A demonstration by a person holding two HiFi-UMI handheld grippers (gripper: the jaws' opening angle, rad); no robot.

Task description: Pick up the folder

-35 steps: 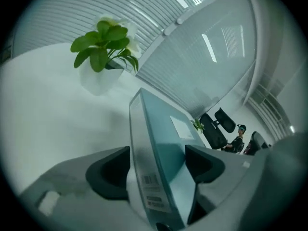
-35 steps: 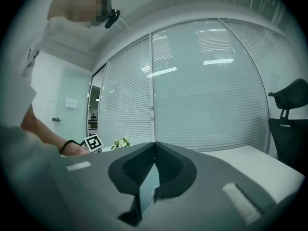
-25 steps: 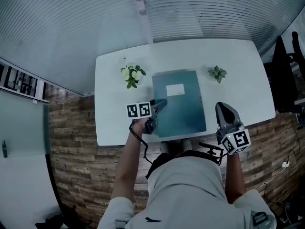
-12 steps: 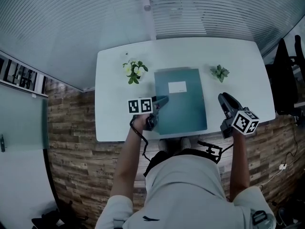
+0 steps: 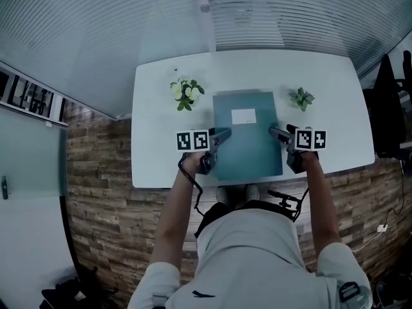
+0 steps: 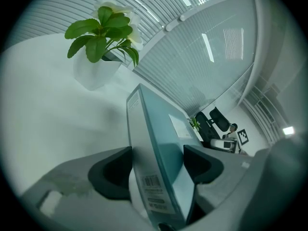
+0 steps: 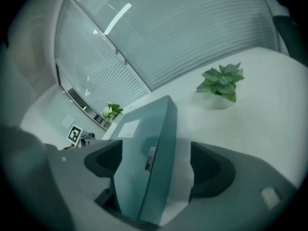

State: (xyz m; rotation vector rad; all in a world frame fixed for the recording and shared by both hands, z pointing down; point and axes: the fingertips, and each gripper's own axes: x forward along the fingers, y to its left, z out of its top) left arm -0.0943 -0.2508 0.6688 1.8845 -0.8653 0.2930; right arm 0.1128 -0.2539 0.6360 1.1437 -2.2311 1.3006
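A teal folder (image 5: 248,134) with a white label lies flat mid-table. My left gripper (image 5: 219,137) is at its left edge; in the left gripper view the folder's edge (image 6: 159,138) runs between the jaws, both pads press it, and that gripper (image 6: 156,165) is shut on it. My right gripper (image 5: 278,134) is at the folder's right edge. Its jaws are opening: in the right gripper view the folder's edge (image 7: 139,143) sits between the jaws of that gripper (image 7: 159,160), with a clear gap to the right pad (image 7: 211,165).
The white table (image 5: 161,153) also carries a flower vase (image 5: 184,93) left of the folder and a small potted plant (image 5: 300,98) to its right. The table's front edge runs just behind both grippers. A dark office chair (image 5: 393,108) stands at the right.
My right gripper has swung down and left from the table's front right corner to the folder's right edge, rolled over, and its jaws have opened. The left gripper and folder have not moved.
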